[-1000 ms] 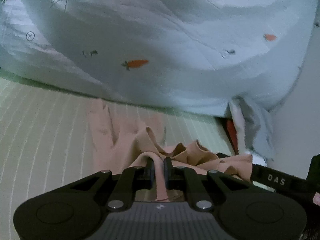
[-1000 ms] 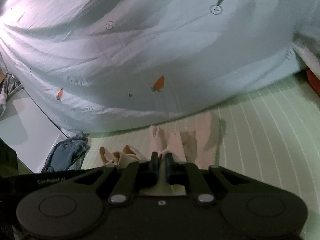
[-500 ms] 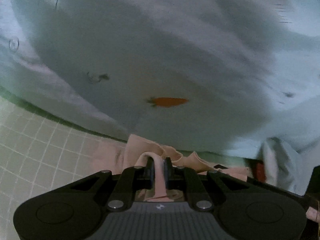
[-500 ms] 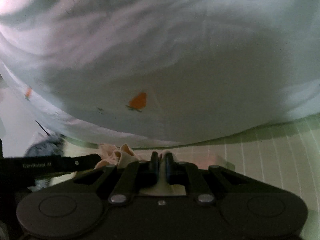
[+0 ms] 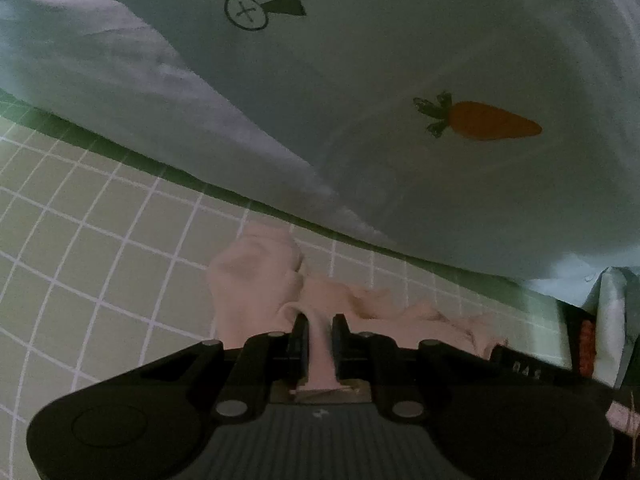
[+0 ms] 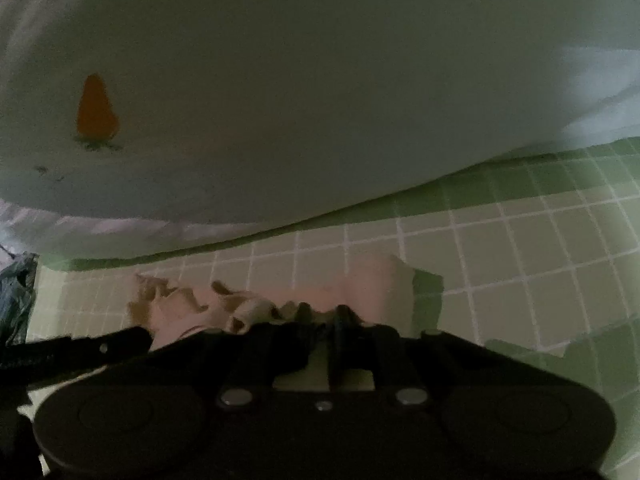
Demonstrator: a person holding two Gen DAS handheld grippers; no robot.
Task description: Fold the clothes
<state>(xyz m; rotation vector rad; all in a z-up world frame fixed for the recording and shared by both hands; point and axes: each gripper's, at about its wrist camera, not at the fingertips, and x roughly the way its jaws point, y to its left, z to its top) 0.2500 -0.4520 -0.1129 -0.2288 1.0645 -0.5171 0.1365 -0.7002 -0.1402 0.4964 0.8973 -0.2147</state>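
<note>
A garment lies bunched on a gridded mat, close in front of both cameras. In the left wrist view, the left gripper sits at the bottom centre, with a strip of the garment running between its fingers. The garment spreads ahead and to the right of it. Behind the garment, a large sheet rises over the far edge of the mat and fills the upper view. In the right wrist view, the right gripper sits at the bottom centre, the garment bunched just ahead and to the left, the sheet behind it.
</note>
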